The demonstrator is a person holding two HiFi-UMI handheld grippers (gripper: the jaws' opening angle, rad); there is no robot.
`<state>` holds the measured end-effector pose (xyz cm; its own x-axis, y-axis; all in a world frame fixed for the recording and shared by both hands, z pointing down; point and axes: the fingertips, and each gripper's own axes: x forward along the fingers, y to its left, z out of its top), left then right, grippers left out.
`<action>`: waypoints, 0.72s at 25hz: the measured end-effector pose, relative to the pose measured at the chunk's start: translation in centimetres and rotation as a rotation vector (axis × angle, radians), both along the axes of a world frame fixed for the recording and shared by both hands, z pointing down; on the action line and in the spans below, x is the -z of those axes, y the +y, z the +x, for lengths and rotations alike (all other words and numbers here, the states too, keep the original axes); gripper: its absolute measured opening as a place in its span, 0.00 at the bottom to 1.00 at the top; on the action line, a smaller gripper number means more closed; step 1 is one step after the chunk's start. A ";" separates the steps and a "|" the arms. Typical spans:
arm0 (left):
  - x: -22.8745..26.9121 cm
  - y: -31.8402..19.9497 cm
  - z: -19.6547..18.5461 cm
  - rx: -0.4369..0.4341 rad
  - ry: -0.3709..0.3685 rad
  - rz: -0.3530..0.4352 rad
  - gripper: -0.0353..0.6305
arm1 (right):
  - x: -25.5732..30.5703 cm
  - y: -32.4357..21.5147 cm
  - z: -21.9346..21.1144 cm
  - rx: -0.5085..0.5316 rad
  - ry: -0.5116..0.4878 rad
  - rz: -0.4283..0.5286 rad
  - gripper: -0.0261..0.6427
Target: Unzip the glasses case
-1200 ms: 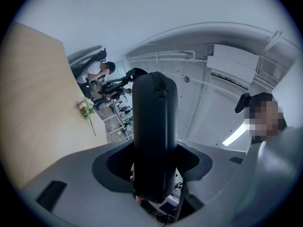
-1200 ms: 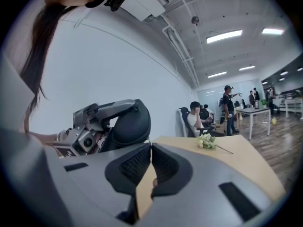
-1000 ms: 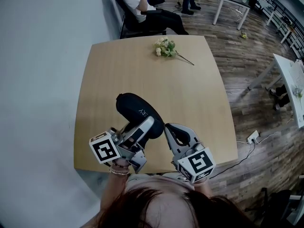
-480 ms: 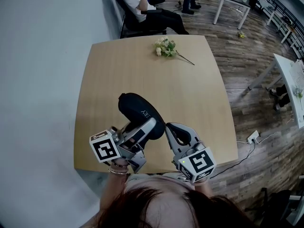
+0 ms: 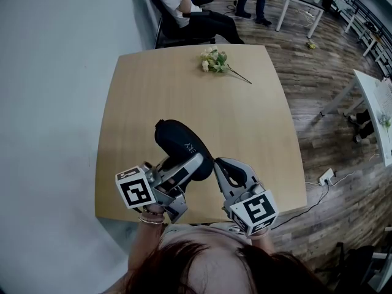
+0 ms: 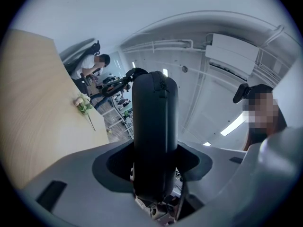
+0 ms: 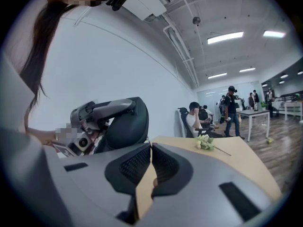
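Observation:
The black zip glasses case [image 5: 182, 144] is lifted above the near part of the wooden table [image 5: 147, 103]. My left gripper [image 5: 190, 161] is shut on its near end, one jaw on each side. In the left gripper view the case [image 6: 154, 126] stands upright between the jaws of the left gripper [image 6: 152, 162], with its zip seam facing the camera. My right gripper [image 5: 215, 164] hovers just right of the case, apart from it, shut with nothing between its jaws. The right gripper view shows that gripper's tips [image 7: 150, 144] meeting, with the case [image 7: 124, 126] off to the left.
A small bunch of white flowers [image 5: 213, 61] lies at the table's far edge. Behind it a person sits on a chair [image 5: 190, 14]. A white table [image 5: 373, 103] stands at the right, and a power strip [image 5: 326, 176] lies on the wood floor.
The case has swung slightly to the right in the left gripper's hold. The right gripper has kept still. People in the background have walked on.

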<state>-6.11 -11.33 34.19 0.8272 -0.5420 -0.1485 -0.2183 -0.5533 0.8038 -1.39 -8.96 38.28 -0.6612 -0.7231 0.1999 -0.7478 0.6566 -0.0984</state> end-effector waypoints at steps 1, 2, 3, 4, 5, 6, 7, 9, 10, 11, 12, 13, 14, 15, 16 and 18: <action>-0.1 0.0 0.0 -0.002 -0.003 -0.001 0.43 | -0.1 0.0 0.0 0.003 0.000 0.004 0.06; -0.2 -0.1 0.0 -0.004 -0.005 -0.001 0.43 | -0.2 -0.1 -0.1 0.005 0.002 0.006 0.06; -0.2 -0.1 0.0 -0.007 -0.008 -0.001 0.42 | -0.3 -0.1 -0.1 0.005 0.005 0.008 0.06; -0.3 -0.1 0.0 -0.009 -0.011 -0.002 0.43 | -0.3 -0.1 -0.1 0.004 0.009 0.009 0.06; -0.3 -0.1 0.0 -0.011 -0.014 -0.002 0.42 | -0.3 -0.2 -0.1 0.003 0.013 0.011 0.06; -0.3 -0.1 0.0 -0.014 -0.018 -0.003 0.43 | -0.3 -0.2 -0.1 0.002 0.017 0.013 0.06; -0.3 0.0 0.0 -0.017 -0.024 -0.004 0.43 | -0.3 -0.2 -0.1 0.001 0.021 0.015 0.06; -0.3 0.1 0.1 -0.022 -0.038 -0.001 0.43 | -0.2 -0.2 -0.1 -0.001 0.029 0.021 0.06; -0.3 0.1 0.2 -0.025 -0.045 0.001 0.43 | -0.2 -0.2 0.0 -0.001 0.033 0.024 0.06; -0.3 0.2 0.4 -0.028 -0.054 0.003 0.43 | -0.2 -0.2 0.0 -0.002 0.036 0.026 0.06; -0.4 0.3 0.5 -0.033 -0.063 0.005 0.43 | -0.2 -0.2 0.1 -0.004 0.037 0.028 0.06; -0.4 0.4 0.6 -0.038 -0.074 0.008 0.43 | -0.3 -0.2 0.1 -0.005 0.039 0.030 0.06; -0.5 0.4 0.6 -0.041 -0.083 0.011 0.43 | -0.3 -0.2 0.0 -0.005 0.041 0.030 0.06; -0.6 0.5 0.6 -0.043 -0.090 0.013 0.43 | -0.3 -0.2 0.0 -0.005 0.042 0.031 0.06; -0.6 0.5 0.6 -0.044 -0.093 0.013 0.43 | -0.4 -0.2 0.0 -0.005 0.042 0.031 0.06; -0.7 0.6 0.6 -0.049 -0.095 0.010 0.43 | -0.3 -0.2 -0.1 -0.008 0.038 0.030 0.06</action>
<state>-5.50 -10.77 34.85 0.8631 -0.4996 -0.0737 -0.2657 -0.5733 0.7751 -1.45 -9.16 38.57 -0.6480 -0.7341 0.2030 -0.7556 0.6532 -0.0496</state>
